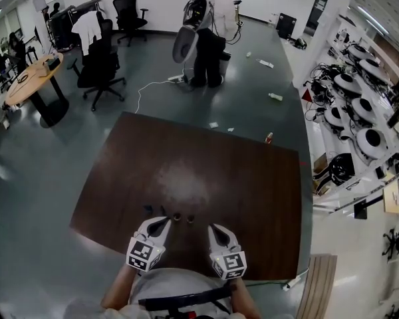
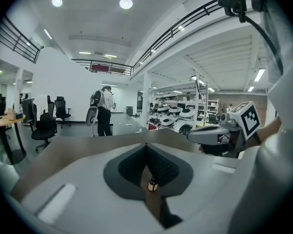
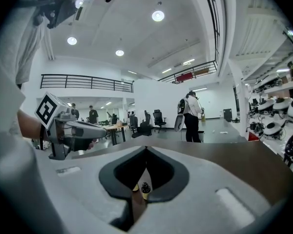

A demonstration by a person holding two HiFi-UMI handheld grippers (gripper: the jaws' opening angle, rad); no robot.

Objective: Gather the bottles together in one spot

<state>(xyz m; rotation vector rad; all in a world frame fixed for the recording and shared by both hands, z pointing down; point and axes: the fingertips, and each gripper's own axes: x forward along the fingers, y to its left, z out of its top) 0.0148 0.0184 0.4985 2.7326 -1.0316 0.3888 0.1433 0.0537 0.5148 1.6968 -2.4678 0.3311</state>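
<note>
The brown counter (image 1: 253,191) offers open surface toward its far edge and right corners. The left gripper (image 1: 163,222) and right gripper (image 1: 214,230) hover over the near edge, each with fingers together and clamping nothing. Small bottles (image 1: 177,216) stand between the two grippers' tips, near that edge.
</note>
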